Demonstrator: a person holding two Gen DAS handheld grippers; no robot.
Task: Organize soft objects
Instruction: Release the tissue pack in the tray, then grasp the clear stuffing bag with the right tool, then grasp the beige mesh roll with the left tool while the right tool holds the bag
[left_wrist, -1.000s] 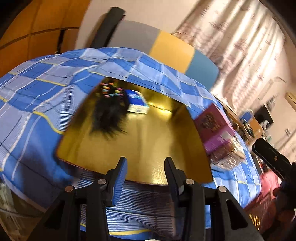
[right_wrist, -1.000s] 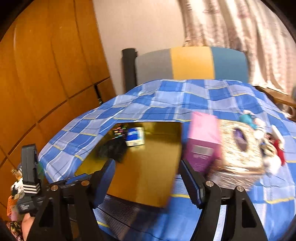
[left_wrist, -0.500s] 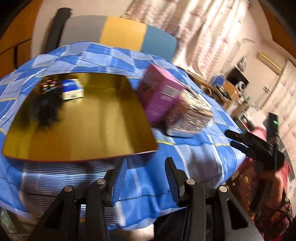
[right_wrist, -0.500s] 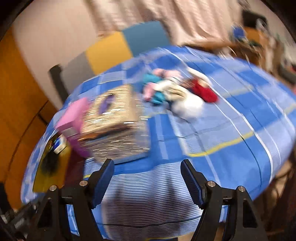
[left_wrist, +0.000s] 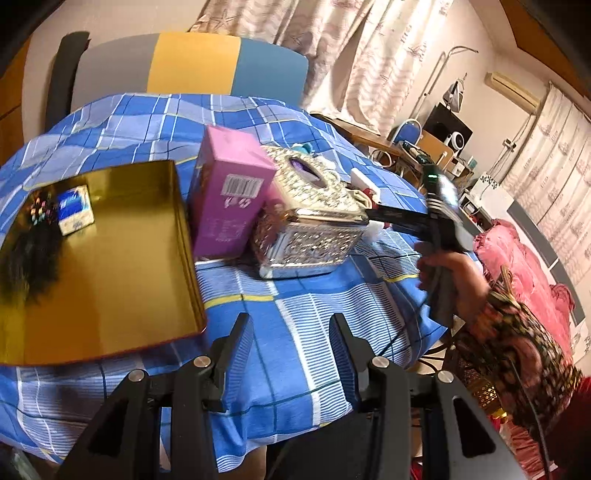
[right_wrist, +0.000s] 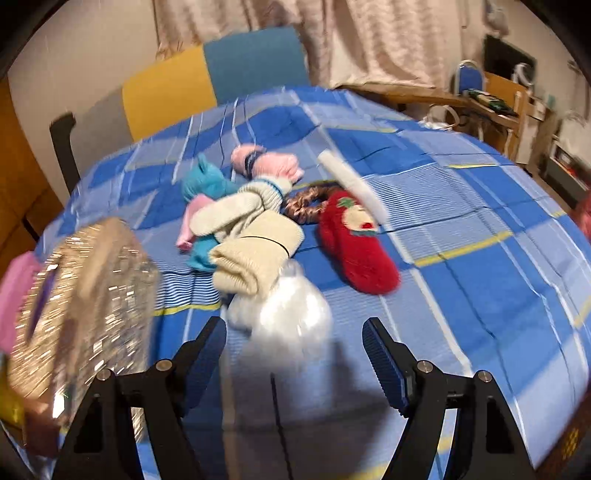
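Hovering over the blue checked cloth (right_wrist: 480, 280), your right tongs (right_wrist: 295, 354) gape empty with the sock pile (right_wrist: 255, 236) just ahead, while your left tongs (left_wrist: 291, 347) stand half-open, gold tray (left_wrist: 110, 258) ahead-left.

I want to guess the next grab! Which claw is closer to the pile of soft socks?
The right claw, probably. It is open, with the white fluffy thing at the pile's near edge just ahead of it. The left claw hangs over bare blue cloth beside the gold tray, away from the pile.
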